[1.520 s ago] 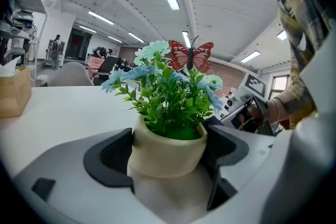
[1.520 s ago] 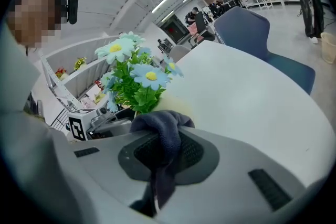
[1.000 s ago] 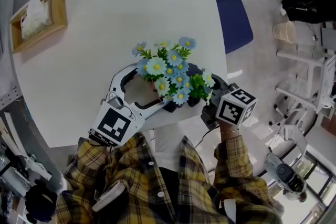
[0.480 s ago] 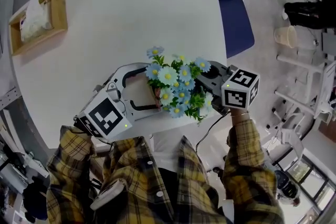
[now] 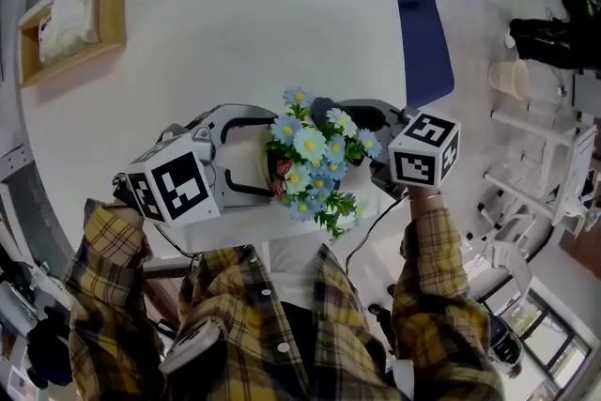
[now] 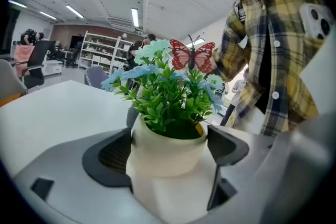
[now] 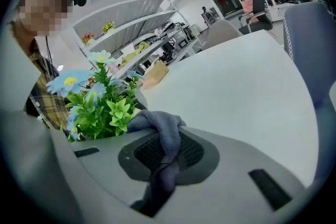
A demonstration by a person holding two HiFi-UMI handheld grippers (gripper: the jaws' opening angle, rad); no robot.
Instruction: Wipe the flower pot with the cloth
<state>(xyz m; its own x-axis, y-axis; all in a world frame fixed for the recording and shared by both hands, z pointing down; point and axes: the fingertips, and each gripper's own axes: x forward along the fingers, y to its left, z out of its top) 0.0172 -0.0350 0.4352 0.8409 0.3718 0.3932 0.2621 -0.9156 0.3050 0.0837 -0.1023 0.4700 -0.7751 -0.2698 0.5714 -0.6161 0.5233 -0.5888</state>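
Note:
A cream flower pot [image 6: 167,150] with blue daisies, green leaves and a red butterfly [image 6: 192,55] sits between the jaws of my left gripper [image 6: 168,157], which is shut on its sides. From the head view the pot [image 5: 246,162] leans, its flowers [image 5: 315,160] pointing right, near the table's front edge; my left gripper [image 5: 252,160] wraps around it. My right gripper [image 5: 355,119] is shut on a grey cloth [image 7: 160,136], which hangs bunched between its pads. That cloth [image 5: 322,109] lies against the far side of the flowers. In the right gripper view the plant [image 7: 102,107] is just left of my right gripper [image 7: 163,157].
The white table [image 5: 235,23] stretches away from me. A wooden tissue box [image 5: 70,28] stands at its far left. A blue chair [image 5: 439,5] is just off the table's right edge. Shelves and gear crowd the floor at the right.
The pot and flowers have shifted right and toward me and now lean more. My right gripper swung with the cloth from the near side to the far side of the flowers.

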